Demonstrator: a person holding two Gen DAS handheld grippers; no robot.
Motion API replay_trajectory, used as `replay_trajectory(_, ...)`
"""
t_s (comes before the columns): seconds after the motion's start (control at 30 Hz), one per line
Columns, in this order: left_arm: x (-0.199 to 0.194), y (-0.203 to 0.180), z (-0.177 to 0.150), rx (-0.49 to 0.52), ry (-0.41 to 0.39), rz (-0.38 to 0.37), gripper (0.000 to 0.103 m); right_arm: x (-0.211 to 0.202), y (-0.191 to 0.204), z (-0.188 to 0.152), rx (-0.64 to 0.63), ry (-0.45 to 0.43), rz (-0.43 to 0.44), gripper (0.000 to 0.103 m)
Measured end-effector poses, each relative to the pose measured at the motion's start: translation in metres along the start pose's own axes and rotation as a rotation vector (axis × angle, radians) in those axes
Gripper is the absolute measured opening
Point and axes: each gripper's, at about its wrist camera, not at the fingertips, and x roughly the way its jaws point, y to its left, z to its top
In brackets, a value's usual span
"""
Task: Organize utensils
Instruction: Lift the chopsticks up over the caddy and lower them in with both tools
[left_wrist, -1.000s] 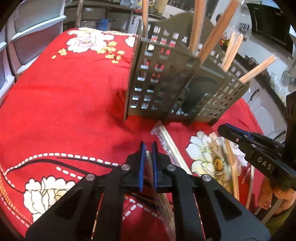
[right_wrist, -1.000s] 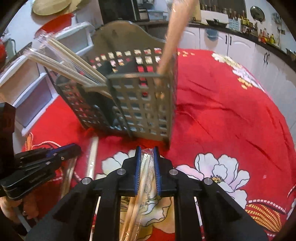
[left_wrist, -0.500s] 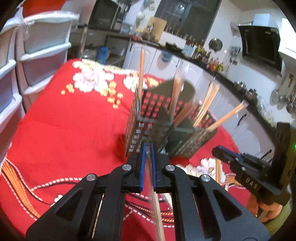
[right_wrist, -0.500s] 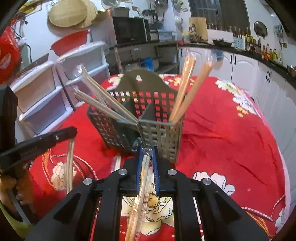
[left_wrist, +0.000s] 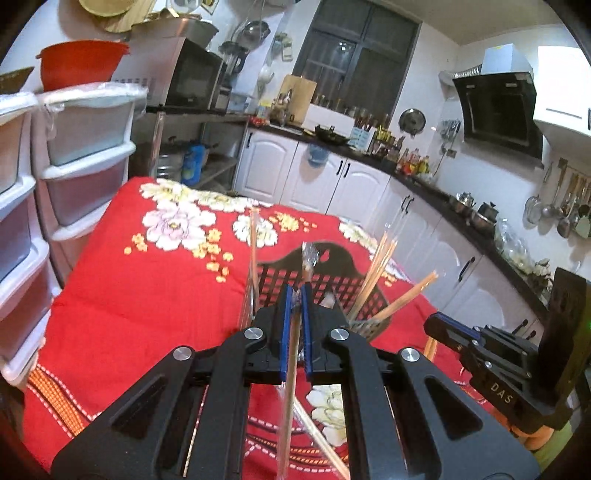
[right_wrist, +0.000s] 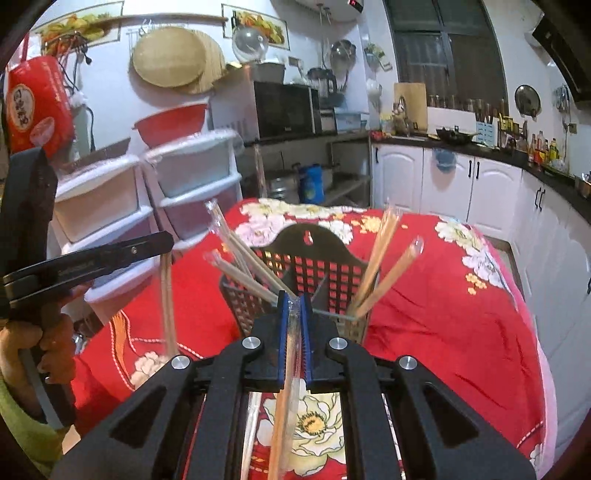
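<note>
I note the tabletop (right_wrist: 443, 314) cloth: red, white and pink blossoms, small yellow flowers. Caddy (right_wrist: 314, 266): dark grey lattice. Wrapped chopsticks (right_wrist: 376, 254) at its 2 o'clock: pale wood in clear sleeves. My fingers (left_wrist: 284, 332): black, blue pads. Cabinets (left_wrist: 354, 184): white, black handles.

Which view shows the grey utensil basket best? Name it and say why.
The right wrist view: the utensil basket shows its arched back, dividers and wrapped chopsticks almost unobstructed. In the left wrist view the basket is partly hidden behind the left gripper and the wrapped pair it holds.
</note>
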Motion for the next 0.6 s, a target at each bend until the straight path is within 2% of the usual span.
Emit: replay_trajectory(0.6,-0.021,-0.011,0.042,0.020,-0.099,-0.019,0.001,-0.020,-0.001,0.035,-0.006,-0.112,0.002,0.006)
